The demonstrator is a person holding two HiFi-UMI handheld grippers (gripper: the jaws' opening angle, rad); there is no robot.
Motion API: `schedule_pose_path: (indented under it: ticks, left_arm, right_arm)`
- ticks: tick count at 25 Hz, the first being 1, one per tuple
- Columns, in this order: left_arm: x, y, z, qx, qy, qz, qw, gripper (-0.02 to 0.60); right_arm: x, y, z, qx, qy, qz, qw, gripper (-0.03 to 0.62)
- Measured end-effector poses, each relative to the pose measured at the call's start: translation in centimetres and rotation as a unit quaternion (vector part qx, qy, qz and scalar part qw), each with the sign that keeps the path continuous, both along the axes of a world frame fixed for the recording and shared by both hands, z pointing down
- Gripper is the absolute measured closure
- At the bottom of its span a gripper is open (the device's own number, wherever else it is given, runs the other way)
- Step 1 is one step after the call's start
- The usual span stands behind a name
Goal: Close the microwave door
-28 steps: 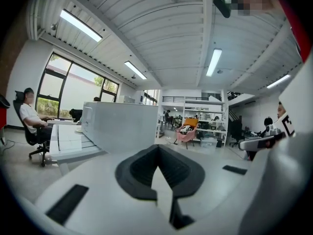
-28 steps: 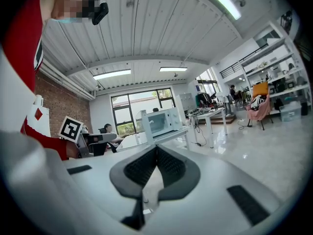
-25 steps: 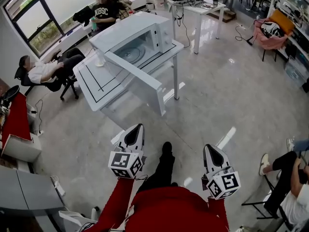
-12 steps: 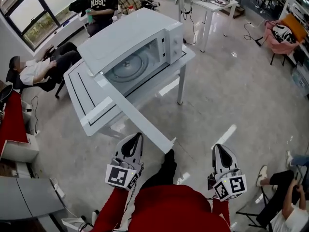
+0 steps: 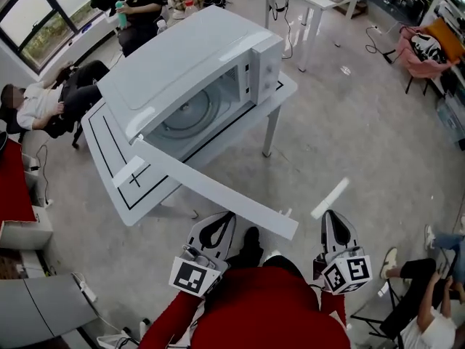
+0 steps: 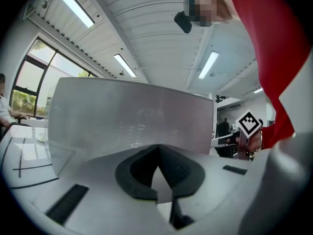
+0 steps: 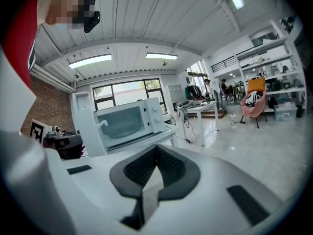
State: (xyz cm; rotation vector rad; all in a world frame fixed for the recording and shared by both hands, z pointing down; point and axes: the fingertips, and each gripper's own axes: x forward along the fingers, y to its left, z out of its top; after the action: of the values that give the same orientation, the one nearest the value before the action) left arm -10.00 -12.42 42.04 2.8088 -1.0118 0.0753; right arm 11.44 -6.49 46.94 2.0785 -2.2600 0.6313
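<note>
Open microwave door just ahead of left claw, outer face toward it; right claw beyond free edge. Both claws pinched together, empty.

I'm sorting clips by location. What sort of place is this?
Likely a lab or workshop office, not a kitchen: the microwave stands on a white table marked with black lines, a person lounges by large windows, and shelves line a wall.
</note>
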Motion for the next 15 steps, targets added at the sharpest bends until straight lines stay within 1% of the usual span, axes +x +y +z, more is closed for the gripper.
schedule_pose_path:
  ticks: [4, 7, 8, 11, 15]
  left_arm:
    - [2.3, -3.0, 0.1, 0.008, -0.001, 0.014, 0.9999, 0.574]
    - [3.2, -5.4, 0.7, 0.011, -0.037, 0.008, 0.9992, 0.574]
    - [3.4, -6.1, 0.7, 0.013, -0.04, 0.004, 0.9991, 0.574]
    - [4.3, -8.3, 0.7, 0.025, -0.029, -0.012, 0.9992, 0.574]
    - [4.7, -11.4, 0.4, 0.024, -0.024, -0.056, 0.9979, 0.574]
  right_arm:
    - [1.1, -1.5, 0.2, -0.009, 0.005, 0.005, 1.0, 0.583]
    - [1.8, -3.3, -0.1, -0.002, 0.014, -0.005, 1.0, 0.583]
    - [2.0, -3.8, -0.2, -0.001, 0.015, -0.008, 1.0, 0.583]
    - [3.0, -6.1, -0.4, 0.004, 0.02, -0.019, 1.0, 0.583]
    - [4.5, -9.3, -0.8, 0.007, 0.026, -0.039, 0.999, 0.583]
